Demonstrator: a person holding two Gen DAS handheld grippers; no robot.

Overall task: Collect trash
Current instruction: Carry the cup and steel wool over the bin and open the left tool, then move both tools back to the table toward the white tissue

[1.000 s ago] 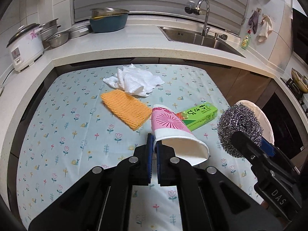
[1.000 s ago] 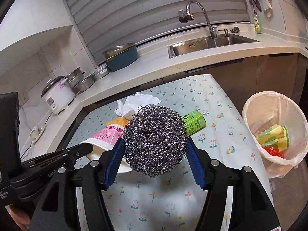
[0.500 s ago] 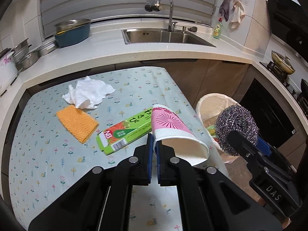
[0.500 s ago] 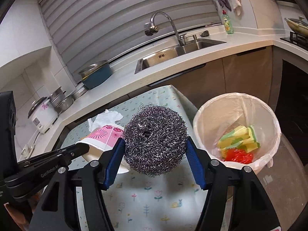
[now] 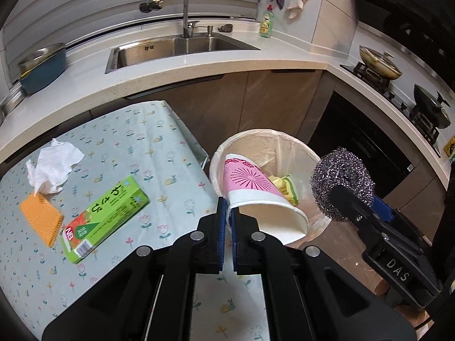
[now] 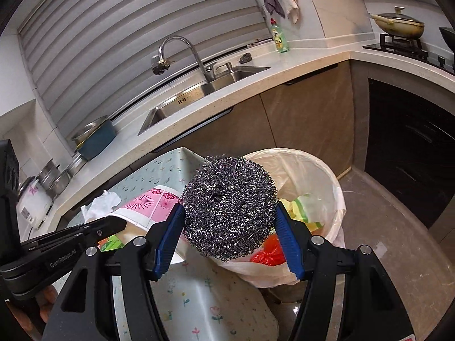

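My left gripper point(image 5: 227, 207) is shut on the rim of a pink and white paper cup point(image 5: 256, 190), which lies tilted over the near edge of the lined trash bin point(image 5: 273, 137). My right gripper point(image 6: 229, 213) is shut on a steel wool scourer point(image 6: 227, 207), held above the bin's point(image 6: 321, 170) left rim; the scourer point(image 5: 341, 182) also shows to the bin's right in the left wrist view. The bin holds yellow-green sponges point(image 5: 287, 187) and red wrapping point(image 6: 268, 253). On the flowered table point(image 5: 159, 147) lie a green box point(image 5: 105, 216), an orange cloth point(image 5: 41, 218) and a crumpled tissue point(image 5: 54, 167).
The bin stands on the floor off the table's right edge, before brown cabinets point(image 5: 256, 99). Behind runs a white counter with a sink point(image 5: 176, 48), tap and soap bottle point(image 5: 266, 22). A stove with pans point(image 5: 381, 62) is at the right. A rice cooker point(image 6: 32, 201) sits far left.
Both grippers have swung right from over the table to the bin, carrying the cup and the scourer. The table items have slid to the left of the view.
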